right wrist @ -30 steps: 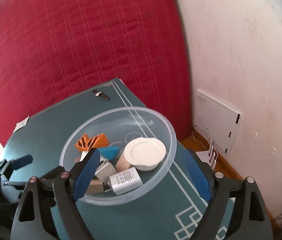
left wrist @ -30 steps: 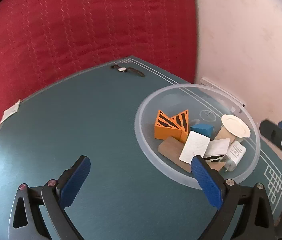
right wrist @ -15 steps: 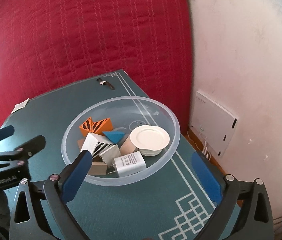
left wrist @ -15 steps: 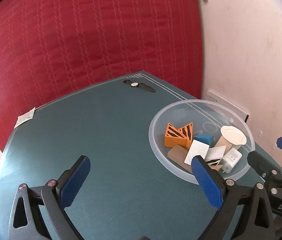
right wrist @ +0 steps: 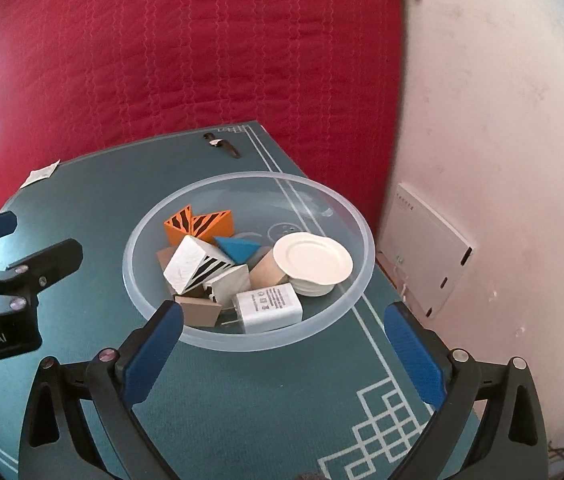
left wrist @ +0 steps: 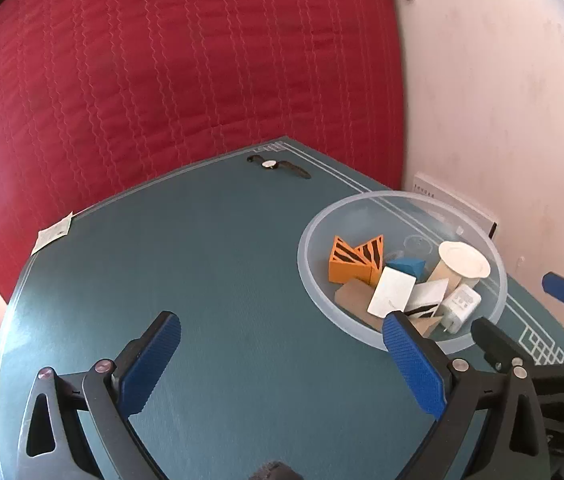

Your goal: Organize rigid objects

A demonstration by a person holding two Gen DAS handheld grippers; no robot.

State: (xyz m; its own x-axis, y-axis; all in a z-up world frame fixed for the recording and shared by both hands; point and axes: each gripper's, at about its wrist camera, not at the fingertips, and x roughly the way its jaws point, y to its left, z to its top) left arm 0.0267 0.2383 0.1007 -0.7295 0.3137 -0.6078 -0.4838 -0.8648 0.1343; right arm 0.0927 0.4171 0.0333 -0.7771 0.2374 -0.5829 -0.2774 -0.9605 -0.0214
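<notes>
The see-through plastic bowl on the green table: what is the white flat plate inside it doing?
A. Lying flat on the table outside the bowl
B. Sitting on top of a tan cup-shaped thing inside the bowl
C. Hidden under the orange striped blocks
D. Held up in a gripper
B: inside the see-through plastic bowl, the white flat plate sits on the tan cup-shaped thing, and no gripper touches it.

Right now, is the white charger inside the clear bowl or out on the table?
Inside. The white charger lies on its side against the near wall of the clear bowl, its prongs toward a brown block.
</notes>
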